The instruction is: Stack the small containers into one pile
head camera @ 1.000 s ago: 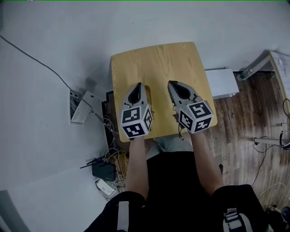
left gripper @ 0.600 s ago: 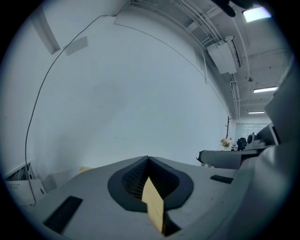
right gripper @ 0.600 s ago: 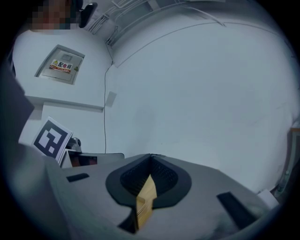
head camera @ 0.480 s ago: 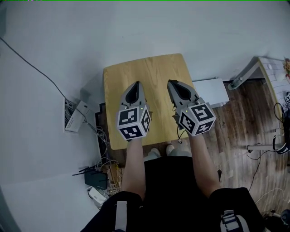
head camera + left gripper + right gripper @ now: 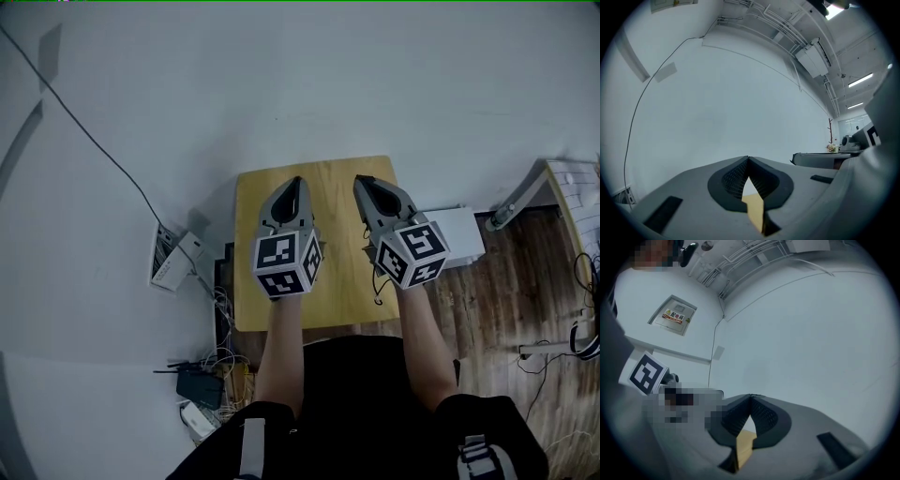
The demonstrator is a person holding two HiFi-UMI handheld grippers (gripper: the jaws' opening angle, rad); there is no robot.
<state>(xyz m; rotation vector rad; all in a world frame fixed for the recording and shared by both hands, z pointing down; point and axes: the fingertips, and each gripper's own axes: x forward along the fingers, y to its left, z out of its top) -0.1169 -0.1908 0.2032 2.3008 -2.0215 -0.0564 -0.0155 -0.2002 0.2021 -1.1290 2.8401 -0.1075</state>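
Hovering side by side over the bare wooden table [image 5: 334,291], the left gripper [image 5: 296,183] and right gripper [image 5: 363,182] each have jaws pressed together on nothing. No small containers show in any view, so their weight, stiffness and best hold cannot be judged.

Looks along the tool [image 5: 750,397], jaws tip to tip, empty. Shows tan counter [image 5: 744,445] beneath, sign [image 5: 675,315] upper left.
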